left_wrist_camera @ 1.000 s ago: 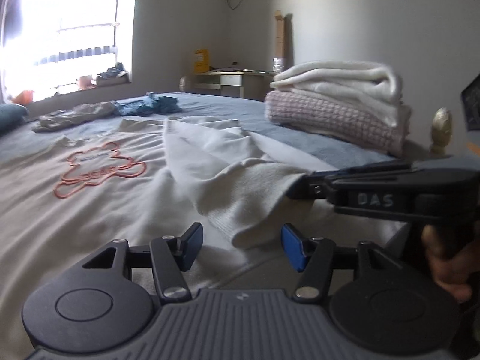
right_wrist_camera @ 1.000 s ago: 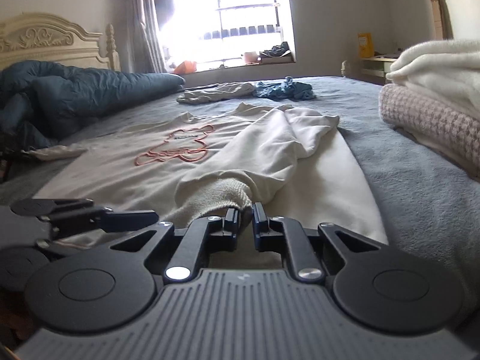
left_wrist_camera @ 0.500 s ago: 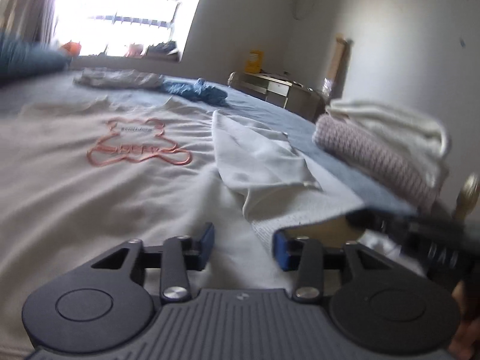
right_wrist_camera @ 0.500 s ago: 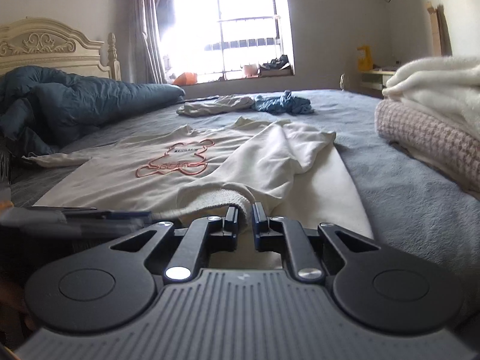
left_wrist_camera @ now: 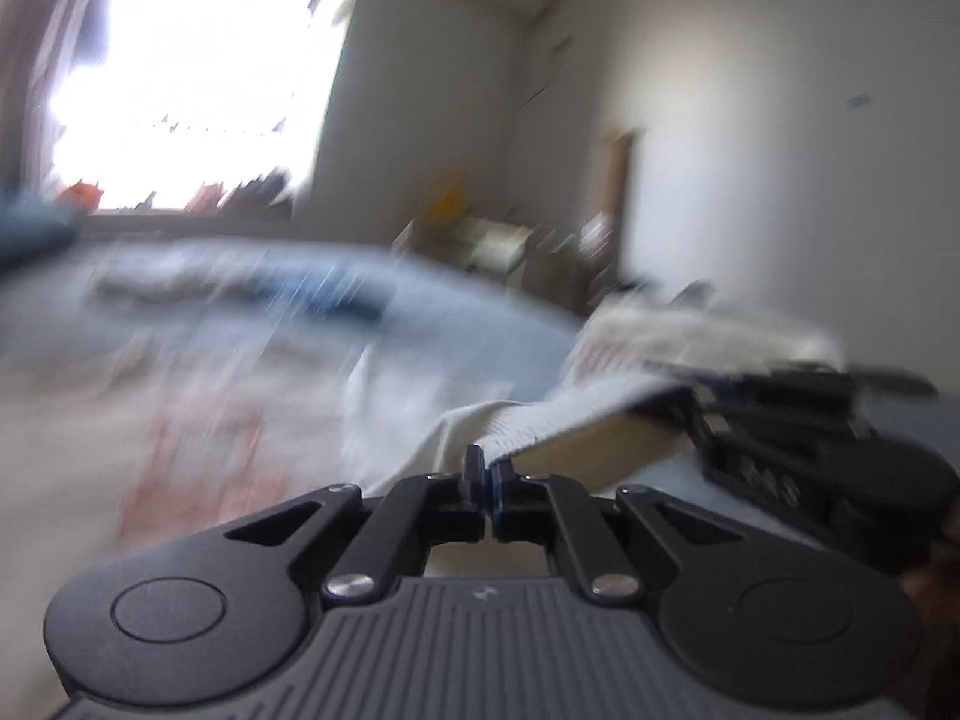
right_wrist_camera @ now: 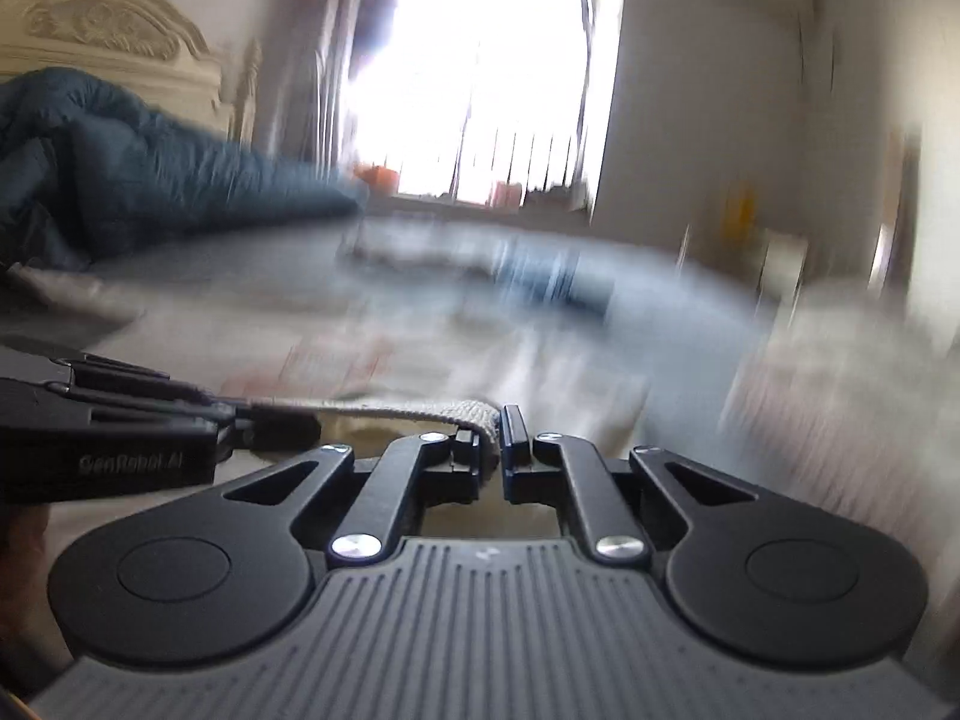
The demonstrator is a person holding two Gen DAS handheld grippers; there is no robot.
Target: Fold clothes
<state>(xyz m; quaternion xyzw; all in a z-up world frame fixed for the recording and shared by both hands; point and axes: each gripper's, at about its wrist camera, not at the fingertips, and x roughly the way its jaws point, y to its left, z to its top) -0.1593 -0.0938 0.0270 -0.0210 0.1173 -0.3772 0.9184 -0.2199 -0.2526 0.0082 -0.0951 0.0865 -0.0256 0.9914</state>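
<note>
A cream sweatshirt (left_wrist_camera: 198, 396) with a red outline print lies blurred across the bed. Its ribbed hem (left_wrist_camera: 576, 414) is lifted off the bed and stretched between both grippers. My left gripper (left_wrist_camera: 483, 468) has its jaws closing tight, with the hem's edge pinched between the pads. In that same view the right gripper (left_wrist_camera: 780, 420) grips the hem further right. In the right wrist view my right gripper (right_wrist_camera: 501, 426) is shut on the knit hem (right_wrist_camera: 420, 408), and the left gripper (right_wrist_camera: 120, 420) holds the strip's other end.
Folded white and pink towels (left_wrist_camera: 690, 330) are stacked on the bed's right side. A dark blue duvet (right_wrist_camera: 150, 180) is heaped by the cream headboard (right_wrist_camera: 102, 30). Loose clothes (left_wrist_camera: 240, 294) lie at the far end under the bright window. A desk (left_wrist_camera: 498, 240) stands beyond.
My left gripper has shut on the hem after standing open over it. Both grippers have risen, lifting the hem off the bed. Both views are now motion-blurred.
</note>
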